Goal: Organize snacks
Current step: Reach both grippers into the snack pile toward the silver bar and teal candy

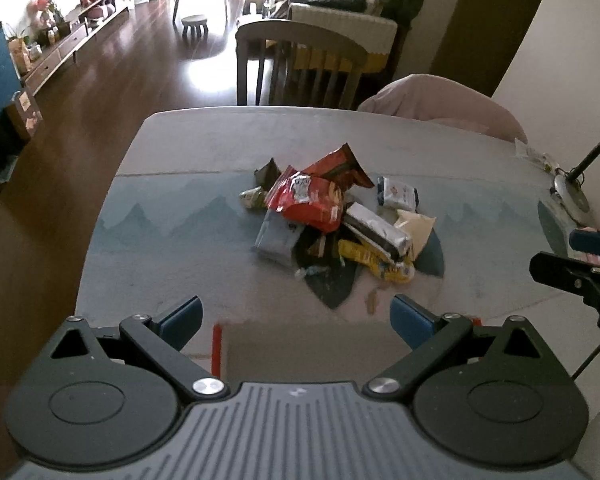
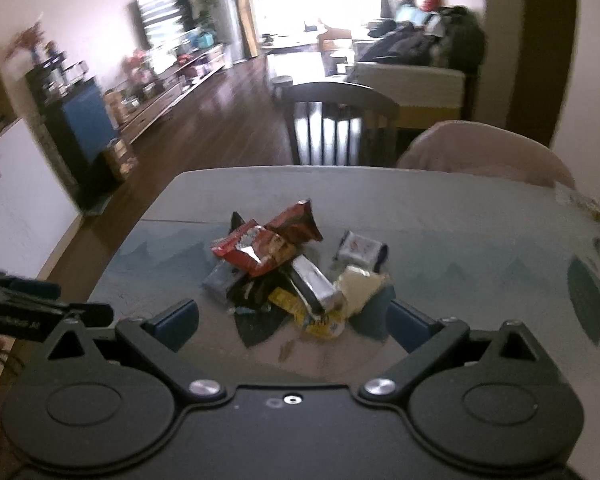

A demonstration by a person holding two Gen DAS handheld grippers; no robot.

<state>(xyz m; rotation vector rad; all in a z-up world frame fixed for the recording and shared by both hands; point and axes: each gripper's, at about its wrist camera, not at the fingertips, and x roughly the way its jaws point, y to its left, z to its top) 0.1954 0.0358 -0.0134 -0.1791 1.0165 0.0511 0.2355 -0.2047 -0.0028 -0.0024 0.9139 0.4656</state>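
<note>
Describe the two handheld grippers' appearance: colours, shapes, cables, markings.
Both have black linkage arms, round black housings, silver pivot bolts and blue finger pads. The left gripper has a ribbed grey body; the right gripper has a plain black one, with a cable trailing from it.

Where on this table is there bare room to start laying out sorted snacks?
Free: the wide strip between the snack pile and the table's left edge, and the far band between pile and wooden chair. Free too: right of the pile toward the lamp base. Crowded: the centre heap itself.
</note>
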